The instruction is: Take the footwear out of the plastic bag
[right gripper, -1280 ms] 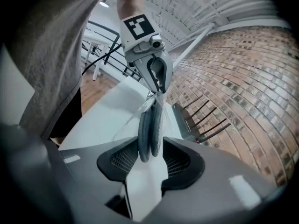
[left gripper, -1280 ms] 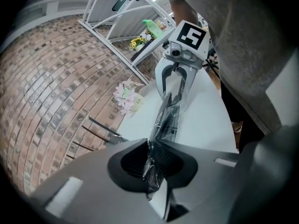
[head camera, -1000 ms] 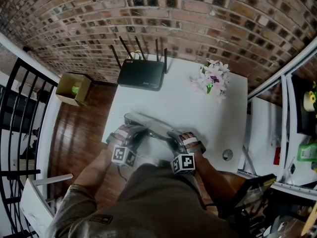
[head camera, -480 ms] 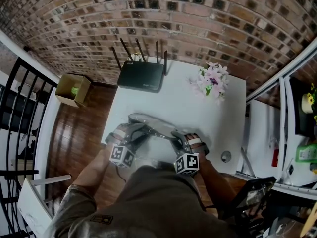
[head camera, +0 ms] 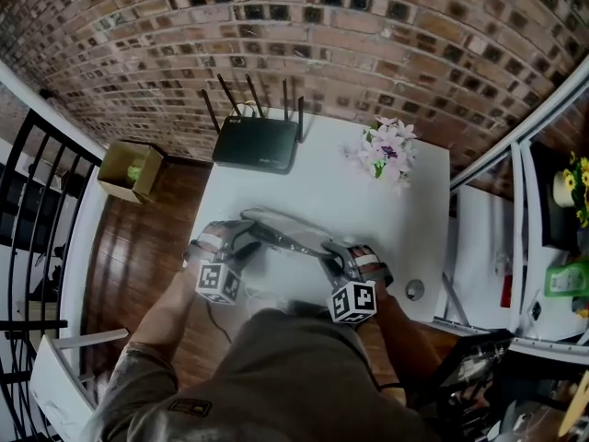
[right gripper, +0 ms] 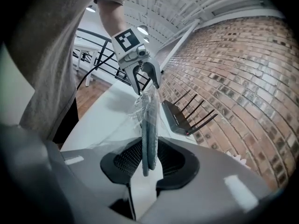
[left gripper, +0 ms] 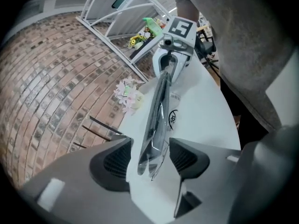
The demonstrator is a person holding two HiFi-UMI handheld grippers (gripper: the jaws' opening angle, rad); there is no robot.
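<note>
While the left gripper (left gripper: 149, 158) holds its jaws spread wide, having just been opening, its own view shows the end of the clear plastic bag (left gripper: 158, 120) hanging between the pads and touching neither. The right gripper view tells the opposite. The right gripper (right gripper: 149, 164) has jaws that have just been closing, and they pinch the flat grey footwear (right gripper: 148, 134) edge-on, with crinkled film round its far part. Only the head view shows the bag stretched from one gripper to the other over the white table (head camera: 340, 191), though the jaw gaps are too small to read there. Beyond the bag, on the table, stand a black router with upright antennas (head camera: 258, 142) and a bunch of pink and white flowers (head camera: 386, 150), with a brick wall (head camera: 368, 26) behind them.
</note>
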